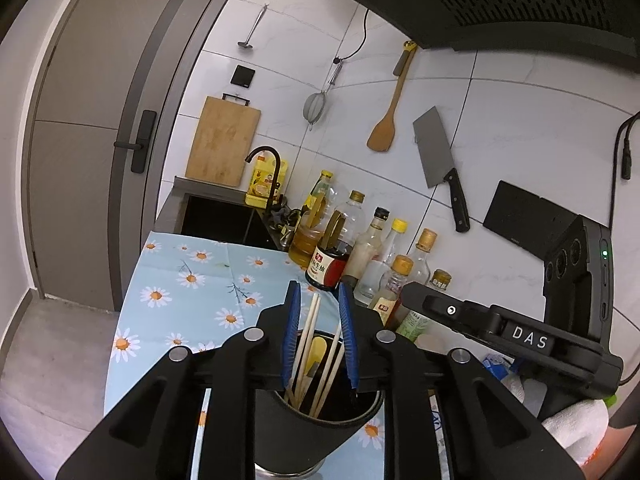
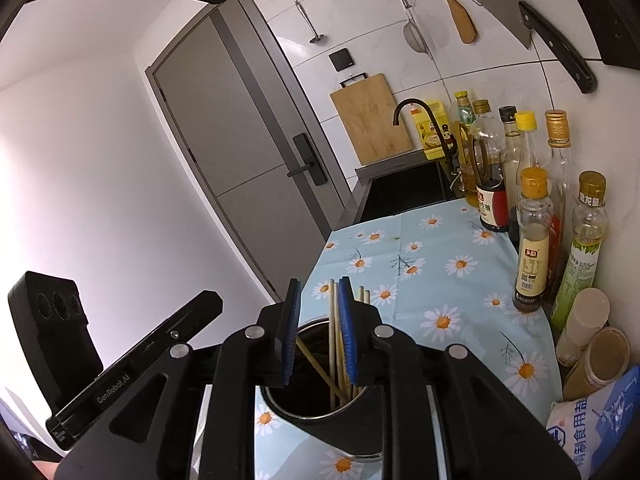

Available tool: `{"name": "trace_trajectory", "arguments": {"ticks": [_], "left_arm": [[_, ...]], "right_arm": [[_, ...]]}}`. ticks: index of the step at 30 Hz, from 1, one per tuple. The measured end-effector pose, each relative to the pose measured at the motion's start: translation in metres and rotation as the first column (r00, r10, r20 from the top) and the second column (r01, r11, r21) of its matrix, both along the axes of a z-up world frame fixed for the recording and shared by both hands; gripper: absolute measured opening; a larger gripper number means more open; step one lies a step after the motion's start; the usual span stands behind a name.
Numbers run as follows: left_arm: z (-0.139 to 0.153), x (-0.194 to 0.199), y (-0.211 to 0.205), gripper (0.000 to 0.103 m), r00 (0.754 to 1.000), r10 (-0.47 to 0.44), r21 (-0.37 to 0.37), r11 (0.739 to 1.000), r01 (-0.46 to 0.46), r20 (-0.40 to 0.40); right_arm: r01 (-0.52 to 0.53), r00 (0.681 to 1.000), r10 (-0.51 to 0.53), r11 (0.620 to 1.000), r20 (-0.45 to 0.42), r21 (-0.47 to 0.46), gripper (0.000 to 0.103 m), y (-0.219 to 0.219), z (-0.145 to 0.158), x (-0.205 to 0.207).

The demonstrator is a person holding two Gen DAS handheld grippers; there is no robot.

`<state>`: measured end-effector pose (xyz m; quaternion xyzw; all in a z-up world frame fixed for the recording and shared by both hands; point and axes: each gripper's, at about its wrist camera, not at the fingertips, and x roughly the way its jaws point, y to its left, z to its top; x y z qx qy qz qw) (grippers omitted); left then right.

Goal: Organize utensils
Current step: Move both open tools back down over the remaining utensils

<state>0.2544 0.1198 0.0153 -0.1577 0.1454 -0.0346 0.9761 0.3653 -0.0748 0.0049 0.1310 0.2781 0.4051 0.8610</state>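
Several chopsticks [image 1: 308, 344]: pale wooden rods, thin and straight, standing bundled in the holder so they lean against its rim and fan apart
Holder [image 1: 320, 420]: dark round cup with a metal base, on the tabletop [image 1: 192, 280] under a daisy-print cloth; upright to keep utensils together
Yellow utensil [image 1: 318, 350]: flat, rounded end; sits among the sticks
Left claw [image 1: 319, 344]: blue ribbed pads spread wide over the cup; gripping nothing that I can see
Right claw [image 2: 319, 332]: pads apart around one stick [image 2: 332, 320]; whether it pinches, I cannot tell
Bottles [image 2: 532, 240]: glass, ranked along the wall, out of the way
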Motion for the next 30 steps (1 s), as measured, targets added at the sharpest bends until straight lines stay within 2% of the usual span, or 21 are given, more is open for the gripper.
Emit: {"name": "trace_trajectory", "arguments": {"ticks": [3,6,16,23,26,30], "left_arm": [[0.002,-0.007,0.002,0.022,1.000,-0.001,-0.005,1.000,0.001,-0.003],[0.004,-0.016,0.004,0.030,1.000,0.009,-0.010,1.000,-0.009,-0.002],[0.004,-0.046,0.003,0.030,0.998,-0.032,0.001,0.999,0.032,-0.053],[-0.007,-0.065,0.004,0.030,0.990,-0.058,0.012,0.998,0.060,-0.128],[-0.017,-0.070,0.008,0.030,0.976,-0.092,-0.020,0.996,0.090,-0.195],[-0.025,-0.080,0.010,0.030,0.967,-0.109,-0.020,0.994,0.107,-0.232]], "right_arm": [[-0.003,1.000,0.003,1.000,0.000,0.000,0.021,-0.003,0.004,-0.006],[0.007,1.000,-0.007,0.999,0.014,-0.033,0.029,-0.004,0.009,-0.017],[-0.012,1.000,0.011,0.997,-0.016,-0.076,0.029,-0.008,0.010,-0.052],[-0.059,0.991,0.044,0.990,-0.124,-0.124,0.029,-0.007,-0.006,-0.070],[-0.081,0.983,0.052,0.984,-0.178,-0.156,0.029,-0.003,-0.017,-0.077],[-0.094,0.968,0.047,0.979,-0.246,-0.182,0.029,0.000,-0.033,-0.083]]}}
